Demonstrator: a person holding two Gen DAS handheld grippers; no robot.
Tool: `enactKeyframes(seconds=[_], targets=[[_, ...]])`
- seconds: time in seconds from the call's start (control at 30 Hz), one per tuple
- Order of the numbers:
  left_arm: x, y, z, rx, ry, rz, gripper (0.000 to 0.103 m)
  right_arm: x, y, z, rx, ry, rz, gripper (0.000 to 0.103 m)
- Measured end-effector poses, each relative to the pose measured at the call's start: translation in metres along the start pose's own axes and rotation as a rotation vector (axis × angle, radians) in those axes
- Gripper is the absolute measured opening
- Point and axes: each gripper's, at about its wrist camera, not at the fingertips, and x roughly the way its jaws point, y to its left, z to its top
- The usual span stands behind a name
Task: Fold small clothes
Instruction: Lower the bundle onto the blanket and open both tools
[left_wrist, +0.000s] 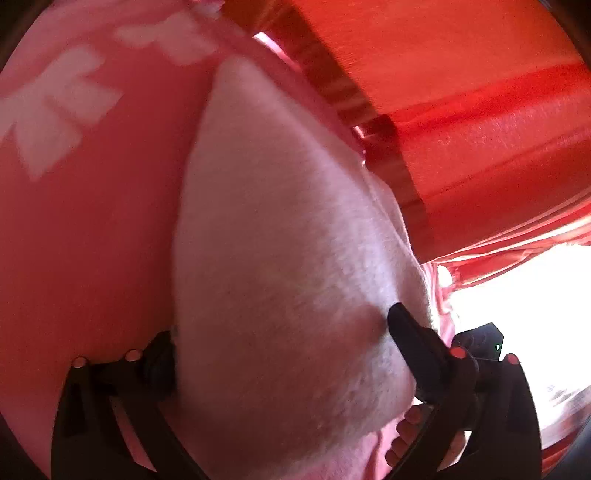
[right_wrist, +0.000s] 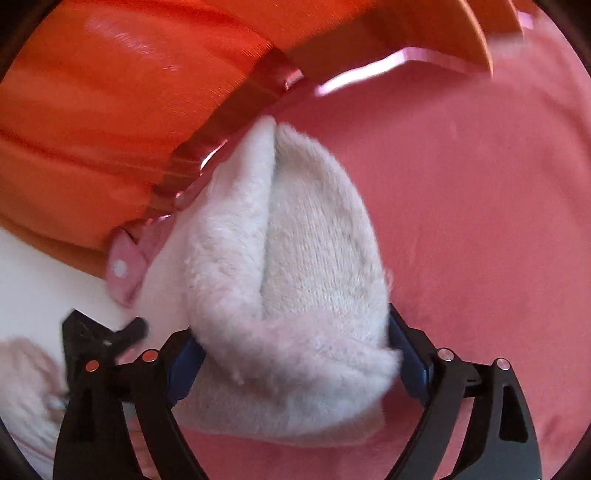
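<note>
Pink cloth-covered surface (right_wrist: 480, 221) fills the background, orange fabric (left_wrist: 480, 110) bunched beyond it. Left gripper (left_wrist: 284, 354): jaws narrowed on the fluffy white knitted garment (left_wrist: 280, 240), pinching a fold of it. Right gripper (right_wrist: 291, 350): likewise clamped on the same garment, bunched double between the blue pads (right_wrist: 184, 365). Step judged: mid-fold, piece lifted by both. Next move needs lowering it flat, edges aligned, then releasing
</note>
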Motion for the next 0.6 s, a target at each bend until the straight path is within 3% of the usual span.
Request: enactKeyframes(seconds=[0.07, 0.13, 0.23, 0.27, 0.33, 0.37, 0.4, 0.43, 0.5, 0.6], targets=[[-0.007, -0.014, 0.006, 0.057, -0.043, 0.002, 0.065, -0.012, 0.017, 0.001, -0.06, -0.055, 0.003, 0.042], [-0.029, -0.032, 0.013, 0.125, -0.134, -0.045, 0.059, -0.041, 0.047, -0.002, -0.173, -0.17, 0.038, 0.032], [-0.054, -0.047, 0.022, 0.191, -0.228, -0.083, 0.059, -0.057, 0.064, -0.008, -0.249, -0.249, 0.092, 0.032], [-0.055, -0.045, 0.021, 0.204, -0.229, -0.069, 0.059, -0.045, 0.059, -0.008, -0.241, -0.207, 0.059, 0.033], [-0.03, -0.028, 0.014, 0.209, -0.155, 0.072, 0.062, -0.008, 0.038, -0.008, -0.191, -0.044, -0.049, 0.038], [-0.014, -0.02, 0.014, 0.183, -0.107, 0.13, 0.066, 0.007, 0.023, -0.012, -0.139, 0.009, -0.063, 0.041], [-0.008, -0.002, 0.01, 0.111, -0.063, 0.184, 0.069, 0.001, 0.019, -0.012, -0.109, -0.011, -0.028, 0.042], [-0.012, 0.006, 0.009, 0.052, -0.07, 0.141, 0.069, -0.005, 0.023, -0.01, -0.103, 0.006, -0.034, 0.045], [-0.03, 0.003, 0.01, -0.007, -0.079, 0.104, 0.069, -0.037, 0.041, -0.011, -0.14, -0.092, -0.083, 0.046], [-0.061, -0.021, -0.002, 0.094, -0.186, 0.217, 0.07, -0.08, 0.068, -0.029, -0.241, -0.303, -0.164, 0.048]])
